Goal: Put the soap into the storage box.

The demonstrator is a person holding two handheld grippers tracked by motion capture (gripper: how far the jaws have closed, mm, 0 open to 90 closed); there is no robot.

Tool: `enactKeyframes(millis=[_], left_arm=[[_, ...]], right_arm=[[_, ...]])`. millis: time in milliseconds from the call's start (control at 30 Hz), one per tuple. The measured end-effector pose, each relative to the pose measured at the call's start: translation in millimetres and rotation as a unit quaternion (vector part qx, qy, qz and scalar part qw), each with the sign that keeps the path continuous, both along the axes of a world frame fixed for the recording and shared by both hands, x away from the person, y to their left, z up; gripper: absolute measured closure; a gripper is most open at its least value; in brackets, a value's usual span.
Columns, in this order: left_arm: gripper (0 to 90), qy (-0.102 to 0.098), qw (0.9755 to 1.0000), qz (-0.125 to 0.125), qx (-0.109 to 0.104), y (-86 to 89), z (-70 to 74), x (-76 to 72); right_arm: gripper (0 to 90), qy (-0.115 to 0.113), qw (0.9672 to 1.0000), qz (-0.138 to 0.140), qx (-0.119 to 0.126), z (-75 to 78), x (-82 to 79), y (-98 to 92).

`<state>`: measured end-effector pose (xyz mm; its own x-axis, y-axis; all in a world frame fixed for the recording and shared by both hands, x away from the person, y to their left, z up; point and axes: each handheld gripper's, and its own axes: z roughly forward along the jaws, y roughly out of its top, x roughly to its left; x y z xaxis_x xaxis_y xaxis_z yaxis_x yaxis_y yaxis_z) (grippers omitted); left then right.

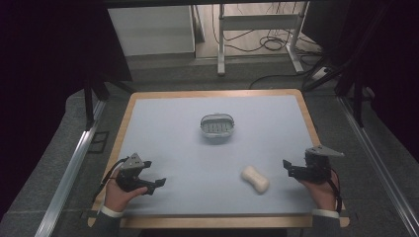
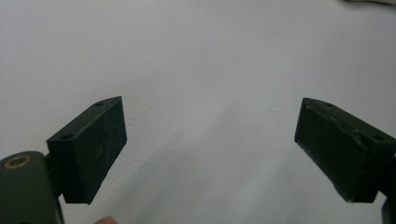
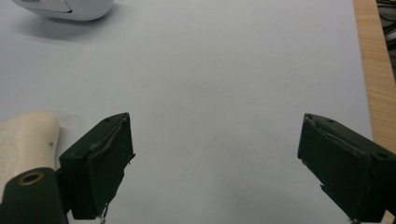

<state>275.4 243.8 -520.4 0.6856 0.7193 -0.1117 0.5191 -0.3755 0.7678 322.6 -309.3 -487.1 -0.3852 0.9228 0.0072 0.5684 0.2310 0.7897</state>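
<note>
1. Pale blue matting covers our table [image 1: 163, 123], which has a wooden edge.
2. We see the soap bar [image 1: 255, 179] lying flat near the front, right of centre.
3. Our right gripper [image 1: 292, 169] sits just beside it, jaws wide apart and empty.
4. Our left gripper [image 1: 154, 184] rests well apart, also spread, holding nothing.
5. Farther back stands the soap dish [image 1: 217, 127].

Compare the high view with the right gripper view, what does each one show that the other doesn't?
High view alone: the left gripper, open, the person's hands and the floor cables. Right gripper view alone: the right gripper up close, jaws wide apart with nothing between them. Both: the cream, peanut-shaped soap bar, the white oval soap dish and the pale blue, wood-edged table.
</note>
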Motion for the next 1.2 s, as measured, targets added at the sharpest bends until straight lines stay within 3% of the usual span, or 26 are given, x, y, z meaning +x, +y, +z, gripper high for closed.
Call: enactKeyframes(millis=[67, 133, 267, 567, 733, 867, 1000, 1200], left_arm=[[9.6, -0.001, 1.0, 0.001, 0.001, 0.7, 0.3, 0.2], [9.6, -0.001, 1.0, 0.0, 0.0, 0.7, 0.3, 0.3], [9.6, 0.0, 1.0, -0.001, 0.002, 0.1, -0.3, 0.6], [9.5, 0.001, 1.0, -0.002, 0.009, -1.8, -2.7, 1.9], [9.6, -0.002, 1.0, 0.002, -0.002, 0.5, 0.8, -0.4], [9.6, 0.0, 1.0, 0.002, 0.002, -0.7, -0.3, -0.3], [9.6, 0.002, 1.0, 0.0, 0.007, -2.9, -2.1, 0.3], [9.6, 0.0, 0.9999, 0.006, 0.011, 0.0, -0.5, 0.3]], right_arm=[[12.0, -0.003, 1.0, 0.0, -0.004, 0.2, -0.7, 1.1], [13.2, -0.001, 0.9997, 0.017, 0.018, 0.5, -2.0, 0.7], [13.6, -0.003, 0.9996, 0.018, 0.02, 1.2, -2.9, 0.7], [15.6, -0.002, 0.9997, 0.022, -0.004, -0.6, -2.8, 1.4], [15.5, -0.006, 0.9998, 0.014, -0.016, 0.1, -5.7, 2.0], [15.6, -0.007, 0.9997, 0.013, -0.018, 2.0, -6.6, 4.3], [16.7, -0.008, 0.9993, 0.02, -0.029, 4.2, -8.0, 8.1], [18.5, 0.009, 0.9973, 0.053, -0.049, 7.8, -3.9, 22.9]])
